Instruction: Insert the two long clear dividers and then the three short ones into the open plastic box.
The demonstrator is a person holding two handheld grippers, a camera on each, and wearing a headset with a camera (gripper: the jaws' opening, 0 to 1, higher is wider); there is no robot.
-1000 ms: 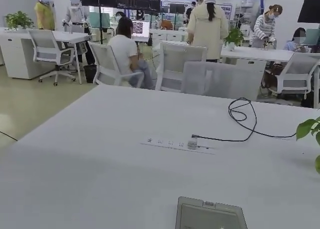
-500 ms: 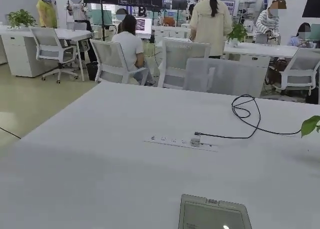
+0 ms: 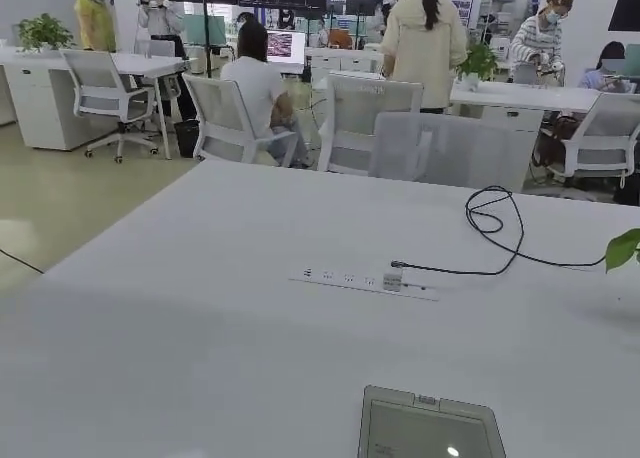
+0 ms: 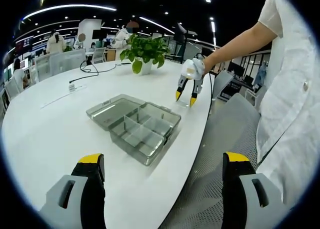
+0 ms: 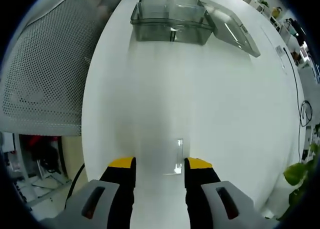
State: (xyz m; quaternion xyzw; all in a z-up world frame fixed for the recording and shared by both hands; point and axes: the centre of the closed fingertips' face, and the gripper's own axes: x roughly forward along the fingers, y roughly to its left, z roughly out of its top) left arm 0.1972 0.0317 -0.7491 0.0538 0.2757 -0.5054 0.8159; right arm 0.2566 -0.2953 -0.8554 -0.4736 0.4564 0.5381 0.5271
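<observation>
The clear plastic box (image 4: 137,126) sits open on the white table (image 4: 60,134), its lid (image 4: 111,109) laid flat behind it. Clear partitions split its inside into compartments. The box lid (image 3: 428,428) is also at the bottom edge of the head view. My left gripper (image 4: 164,161) is open, held back from the box over the table's near edge. My right gripper (image 4: 184,99) is open and points down at the table, to the right of the box. A small clear divider (image 5: 178,156) lies flat just ahead of my right gripper (image 5: 160,164), with the box (image 5: 170,16) farther off.
A power strip (image 3: 362,281) with a black cable (image 3: 490,228) lies mid-table. A potted plant (image 4: 145,51) stands beyond the box. A mesh chair (image 5: 45,54) sits by the table's edge. People and white chairs (image 3: 225,123) are beyond the table's far side.
The head camera has shifted a little. The lid, power strip and cable lie as before.
</observation>
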